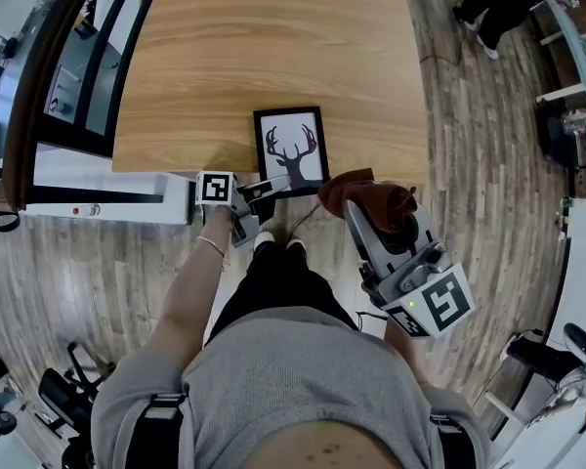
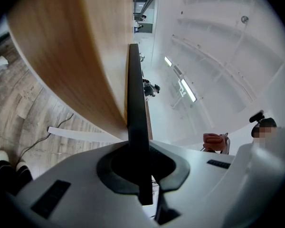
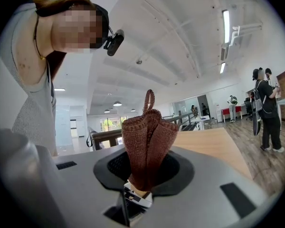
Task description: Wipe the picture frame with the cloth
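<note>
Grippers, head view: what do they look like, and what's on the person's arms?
Left claw and right claw: light grey moulded shells, each with a black-and-white marker cube; green light on the right. Arms unsleeved, thin bracelet on left wrist, grey sleeveless top.

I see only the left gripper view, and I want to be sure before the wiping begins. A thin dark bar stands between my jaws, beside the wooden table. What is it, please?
Observer: The head view shows it is the picture frame, black, with an antler print. The left gripper is shut on its near left corner.
Operator: And what will do the wiping?
Observer: In the right gripper view, the right gripper is shut on the brown cloth, which is bunched and has a loop on top.
Operator: Where is it from the frame?
Observer: In the head view the cloth is beside the frame's near right corner. I cannot tell if they touch.
</note>
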